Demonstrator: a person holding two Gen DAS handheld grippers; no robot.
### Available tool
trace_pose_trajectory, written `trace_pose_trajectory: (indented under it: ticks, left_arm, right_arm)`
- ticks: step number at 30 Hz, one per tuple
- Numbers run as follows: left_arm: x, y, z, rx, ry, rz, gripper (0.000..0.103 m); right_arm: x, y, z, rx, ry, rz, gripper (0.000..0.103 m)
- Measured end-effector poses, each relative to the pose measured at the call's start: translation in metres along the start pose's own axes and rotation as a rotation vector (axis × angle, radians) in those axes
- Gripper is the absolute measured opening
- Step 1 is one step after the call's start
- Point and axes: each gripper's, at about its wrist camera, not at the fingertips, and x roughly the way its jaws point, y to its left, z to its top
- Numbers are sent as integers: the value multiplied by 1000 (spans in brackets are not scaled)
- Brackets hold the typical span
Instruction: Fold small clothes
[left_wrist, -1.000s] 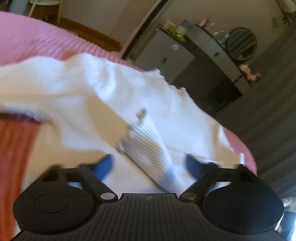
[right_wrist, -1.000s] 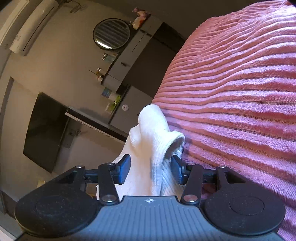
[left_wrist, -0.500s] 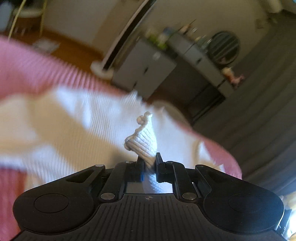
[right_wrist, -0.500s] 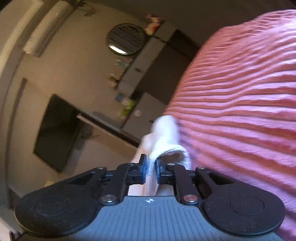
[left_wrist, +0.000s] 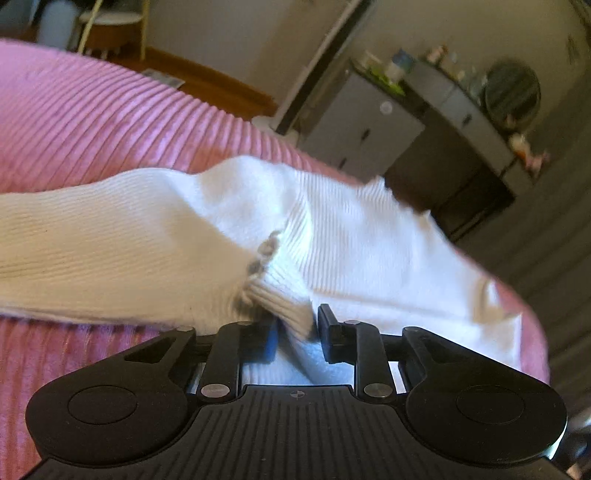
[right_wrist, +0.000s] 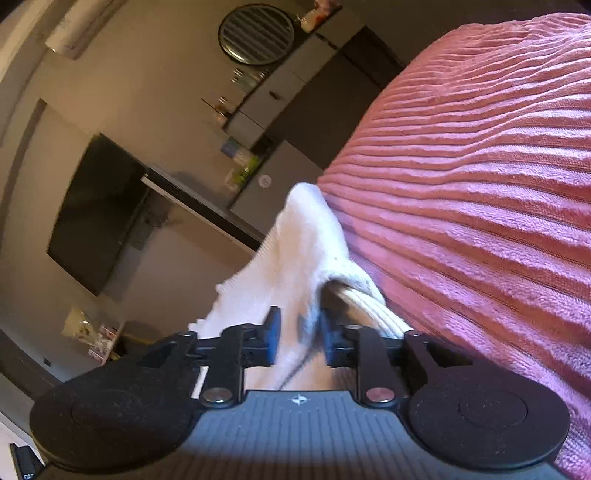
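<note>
Near the far rounded edge of the pink ribbed blanket (left_wrist: 110, 122), with open room beyond it, lies the white ribbed garment (left_wrist: 351, 236). The left gripper (left_wrist: 295, 325) and right gripper (right_wrist: 299, 330) have just eased open to a narrow gap, white cloth between the jaws. Grey cabinets (left_wrist: 369, 125) stand behind.

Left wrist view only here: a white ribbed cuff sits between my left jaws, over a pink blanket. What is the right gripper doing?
Observer: The right gripper has the white sock between its jaws, which have just been opening.
Operator: Where does that end lie?
Observer: It rises ahead of the gripper, along the edge of the pink ribbed blanket.
Operator: Anything beyond it?
Observer: A dark screen on the wall.
</note>
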Motion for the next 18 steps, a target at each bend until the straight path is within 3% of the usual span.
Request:
trace_pose_trajectory:
  ticks: [3,5,10,13,18]
  left_arm:
    - [-3,-1,8,-7,22,-58,27]
    - [-7,-9,15,-7,51,-100,15]
    - [-26,-16,32,-69,-11,-191,15]
    - [-41,-10,40,-105,-86,-150,25]
    - [-59,8,41,-76,-118,-39,57]
  right_arm:
    - [2,-1,-1,1,-9,12,24]
    - [-2,-2,-1,-8,-32,19,21]
    - [-9,-2,4,-20,-84,11,20]
    - [-10,0,5,-65,-81,-45,20]
    - [-11,19,-4,-197,-62,-104,21]
